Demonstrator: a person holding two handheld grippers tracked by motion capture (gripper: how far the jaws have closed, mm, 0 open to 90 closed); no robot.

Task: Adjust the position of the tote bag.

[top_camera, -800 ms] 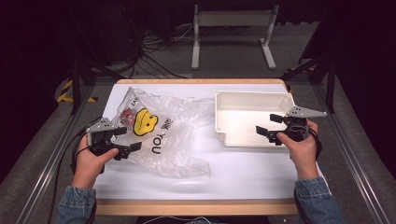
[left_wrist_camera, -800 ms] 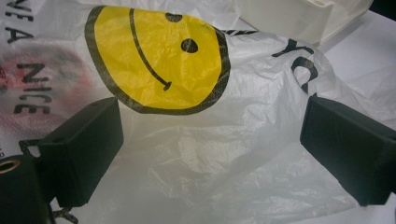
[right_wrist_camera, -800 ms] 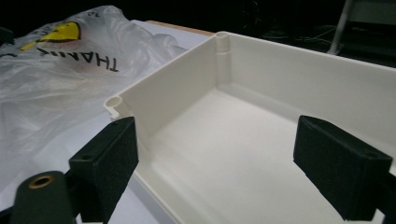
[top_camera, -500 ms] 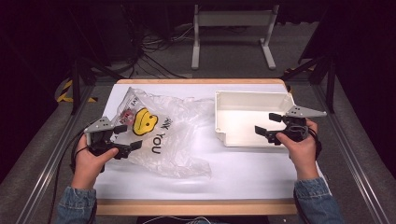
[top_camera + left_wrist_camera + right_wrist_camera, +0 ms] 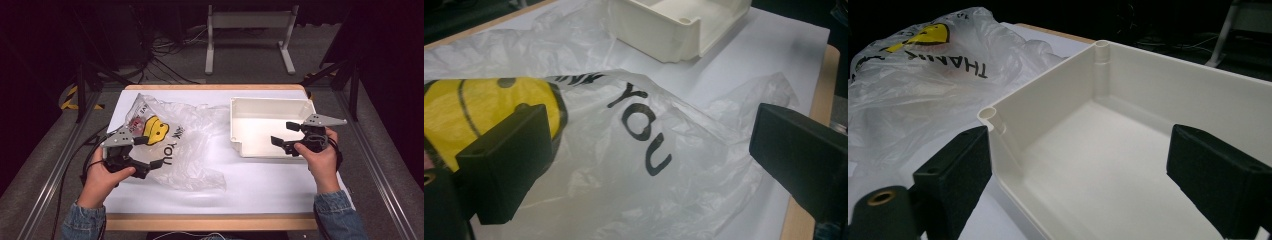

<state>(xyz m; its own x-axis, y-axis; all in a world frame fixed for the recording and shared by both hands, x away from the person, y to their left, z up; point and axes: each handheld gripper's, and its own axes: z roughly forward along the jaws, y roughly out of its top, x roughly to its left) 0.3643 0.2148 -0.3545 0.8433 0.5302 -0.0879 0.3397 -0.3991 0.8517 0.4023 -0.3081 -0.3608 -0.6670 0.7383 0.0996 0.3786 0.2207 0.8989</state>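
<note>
Clear plastic bag (image 5: 175,142) with yellow smiley print, crumpled at left of white tabletop (image 5: 260,185). Left gripper (image 5: 145,152) released, jaws straddling bag. Right gripper (image 5: 284,134) released over near edge of empty white bin (image 5: 270,125). Risk: thin film slipping or tearing if pinched shallowly.

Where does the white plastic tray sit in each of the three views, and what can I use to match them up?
High view: the white tray sits right of centre on the table, with the right gripper at its near right corner.
Left gripper view: top centre, beyond the plastic bag.
Right gripper view: centre and right, its open inside between the jaws.
Shared landmark: the bag's yellow smiley face, beside the tray.
</note>
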